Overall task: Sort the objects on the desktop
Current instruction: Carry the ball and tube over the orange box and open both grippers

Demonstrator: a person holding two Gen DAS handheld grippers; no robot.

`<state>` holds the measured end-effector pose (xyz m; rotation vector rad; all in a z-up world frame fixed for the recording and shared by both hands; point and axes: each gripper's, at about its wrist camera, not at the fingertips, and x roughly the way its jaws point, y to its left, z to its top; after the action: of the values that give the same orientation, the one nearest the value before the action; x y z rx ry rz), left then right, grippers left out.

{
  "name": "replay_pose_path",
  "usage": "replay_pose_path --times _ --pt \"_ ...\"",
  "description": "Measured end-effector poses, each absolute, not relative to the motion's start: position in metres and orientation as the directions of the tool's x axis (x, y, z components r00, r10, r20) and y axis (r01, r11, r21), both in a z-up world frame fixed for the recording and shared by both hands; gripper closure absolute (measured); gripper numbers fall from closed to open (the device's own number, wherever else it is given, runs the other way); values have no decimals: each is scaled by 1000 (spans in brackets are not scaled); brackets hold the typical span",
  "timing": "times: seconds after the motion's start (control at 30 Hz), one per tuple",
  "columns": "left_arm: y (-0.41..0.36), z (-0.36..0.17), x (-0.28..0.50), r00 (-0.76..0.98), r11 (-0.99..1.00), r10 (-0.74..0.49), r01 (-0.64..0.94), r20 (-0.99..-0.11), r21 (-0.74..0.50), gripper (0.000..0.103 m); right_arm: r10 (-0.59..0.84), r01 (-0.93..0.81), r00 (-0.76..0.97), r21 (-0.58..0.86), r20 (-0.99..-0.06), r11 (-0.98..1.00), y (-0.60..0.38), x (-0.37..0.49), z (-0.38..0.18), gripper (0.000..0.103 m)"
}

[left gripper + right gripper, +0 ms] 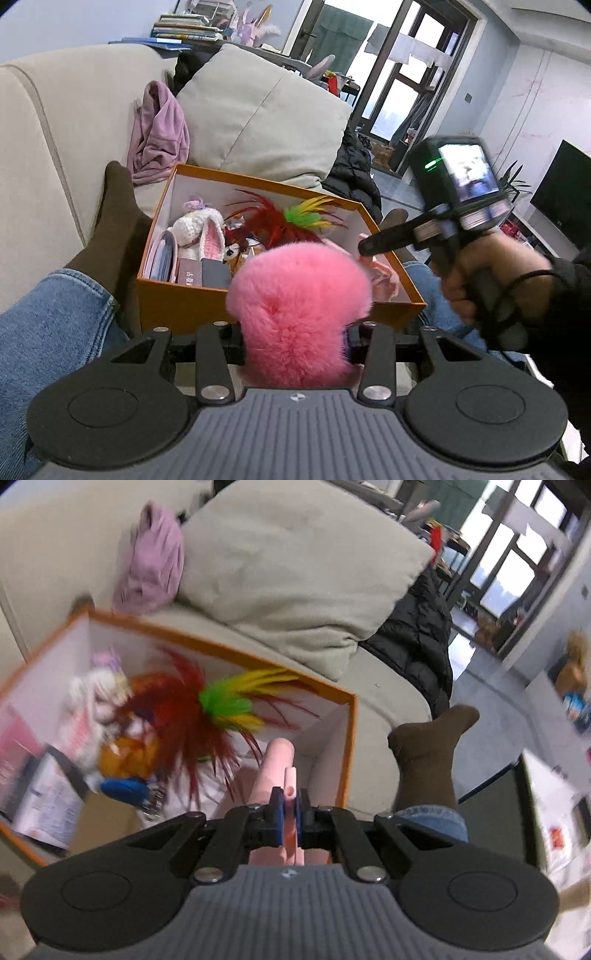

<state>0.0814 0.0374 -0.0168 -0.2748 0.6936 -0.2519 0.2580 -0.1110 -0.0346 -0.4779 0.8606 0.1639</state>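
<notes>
An orange box (192, 306) with white inner walls sits on the sofa between the person's legs; it also shows in the right wrist view (351, 738). It holds a crocheted bunny (201, 229), red and green feathers (291, 218), booklets and small items. My left gripper (295, 339) is shut on a fluffy pink pompom (299, 295), held above the box's near edge. My right gripper (290, 812) is shut on a pale pink strap-like piece (290, 779) over the box's right end. The right gripper also shows in the left wrist view (373, 245).
Beige sofa cushions (258, 110) stand behind the box, with a lilac garment (159, 136) and a black jacket (417, 650). The person's jeans legs (48, 325) and brown-socked feet (428, 753) flank the box. A window and a TV are at the right.
</notes>
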Motion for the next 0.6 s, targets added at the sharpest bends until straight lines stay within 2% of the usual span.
replay_pose_path --times 0.1,0.27,0.37,0.5,0.6 --pt "42 -19 81 742 932 -320 133 -589 -339 55 -123 -342 651 -435 -749 833 -102 263 -52 97" --pt "46 -22 82 740 930 -320 124 -592 -347 55 -176 -390 619 -495 -765 777 -90 262 -74 96" --pt "46 -21 81 739 931 -318 123 -594 -345 55 -166 -420 558 -449 -813 789 -94 265 -84 94" --pt "45 -19 82 737 933 -313 122 -599 -338 55 -151 -426 546 -429 -824 797 -98 267 -83 92" --pt "41 -16 83 730 934 -317 130 -605 -332 55 -97 -439 506 -352 -857 827 -103 271 -80 89"
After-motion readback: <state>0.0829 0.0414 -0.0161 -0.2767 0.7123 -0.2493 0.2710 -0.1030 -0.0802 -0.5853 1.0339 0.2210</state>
